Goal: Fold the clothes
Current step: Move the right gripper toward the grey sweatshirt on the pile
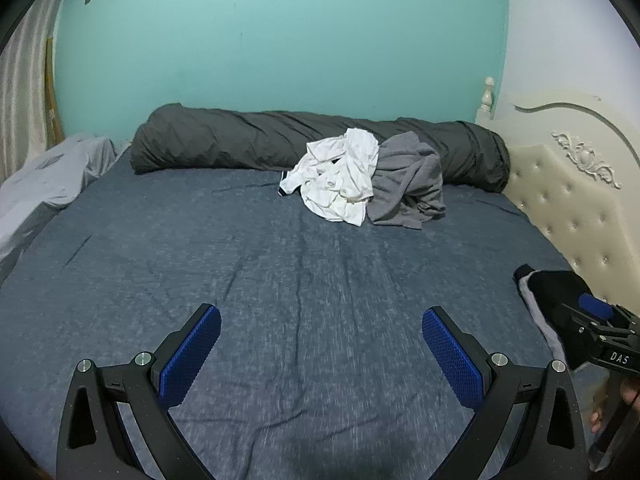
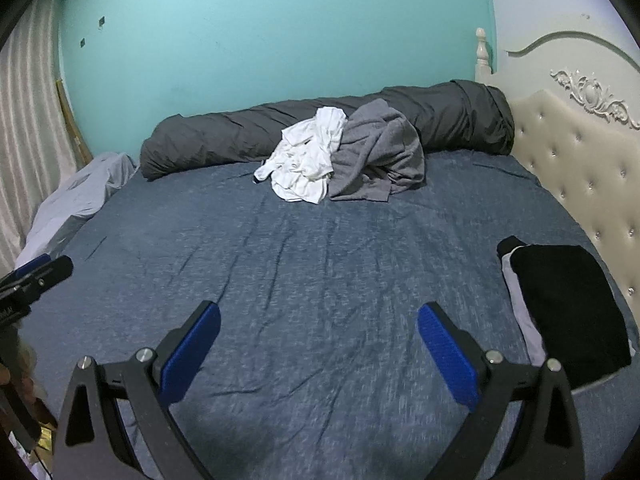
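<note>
The left gripper (image 1: pixel 321 336) has two matte black arms that spread in a V, each ending in a finger faced with a bright blue, finely dimpled pad (image 1: pixel 191 360). Round silver screws sit at the arm joints, two on each side, and a triangular cut-out pierces each outer arm. The right gripper (image 2: pixel 319 334) is built the same: black frame, blue textured pads (image 2: pixel 450 354), silver screw heads. Seen side-on, its black body carries a small label in white letters reading "DAS".
</note>
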A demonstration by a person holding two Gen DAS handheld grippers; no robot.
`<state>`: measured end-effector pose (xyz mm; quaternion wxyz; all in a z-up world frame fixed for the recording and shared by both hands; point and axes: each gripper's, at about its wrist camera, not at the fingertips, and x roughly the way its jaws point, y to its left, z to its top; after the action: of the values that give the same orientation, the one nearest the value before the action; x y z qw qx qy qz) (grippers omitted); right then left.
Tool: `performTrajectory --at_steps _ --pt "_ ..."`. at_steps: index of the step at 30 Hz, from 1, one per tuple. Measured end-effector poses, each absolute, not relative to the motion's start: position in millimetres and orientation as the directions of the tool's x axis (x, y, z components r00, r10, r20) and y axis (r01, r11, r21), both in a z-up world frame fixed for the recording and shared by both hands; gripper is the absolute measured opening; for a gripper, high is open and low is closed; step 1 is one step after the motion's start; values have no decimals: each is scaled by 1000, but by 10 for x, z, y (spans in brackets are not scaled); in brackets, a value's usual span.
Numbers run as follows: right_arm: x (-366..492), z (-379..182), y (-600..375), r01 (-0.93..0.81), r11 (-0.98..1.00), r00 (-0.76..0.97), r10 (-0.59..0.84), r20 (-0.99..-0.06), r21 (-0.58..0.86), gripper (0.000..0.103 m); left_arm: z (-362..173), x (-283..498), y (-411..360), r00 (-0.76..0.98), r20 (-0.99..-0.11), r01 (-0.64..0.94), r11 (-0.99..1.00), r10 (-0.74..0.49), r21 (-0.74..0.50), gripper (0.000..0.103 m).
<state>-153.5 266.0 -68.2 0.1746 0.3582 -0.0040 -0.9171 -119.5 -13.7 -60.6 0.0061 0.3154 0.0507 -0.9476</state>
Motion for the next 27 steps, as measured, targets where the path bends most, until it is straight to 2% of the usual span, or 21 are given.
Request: performTrajectory --at_steps 2,4,10,19,27 --pt "-1761 -812 2697 311 -940 -681 -325 -656 143 100 -718 -1412 -132 -794 -605 -7 -995 64 -96 103" --pt "-2009 -950 2697 309 -941 -682 -320 -658 138 100 -837 -1625 -118 -763 -611 -189 -977 211 -100 103" --pt "-2763 -1368 2680 304 -945 -683 -303 -664 118 100 -1288 -2347 6 -747 -625 -188 -974 227 -129 103" --pt "-3710 -1688 2471 307 -940 -651 -321 -687 149 99 -1811 -3313 81 -693 -678 -166 -970 244 -179 103" --pt "-4548 -1965 2281 308 -935 -621 -339 -707 177 86 -1918 -3830 114 -656 -712 -165 -968 252 -190 103"
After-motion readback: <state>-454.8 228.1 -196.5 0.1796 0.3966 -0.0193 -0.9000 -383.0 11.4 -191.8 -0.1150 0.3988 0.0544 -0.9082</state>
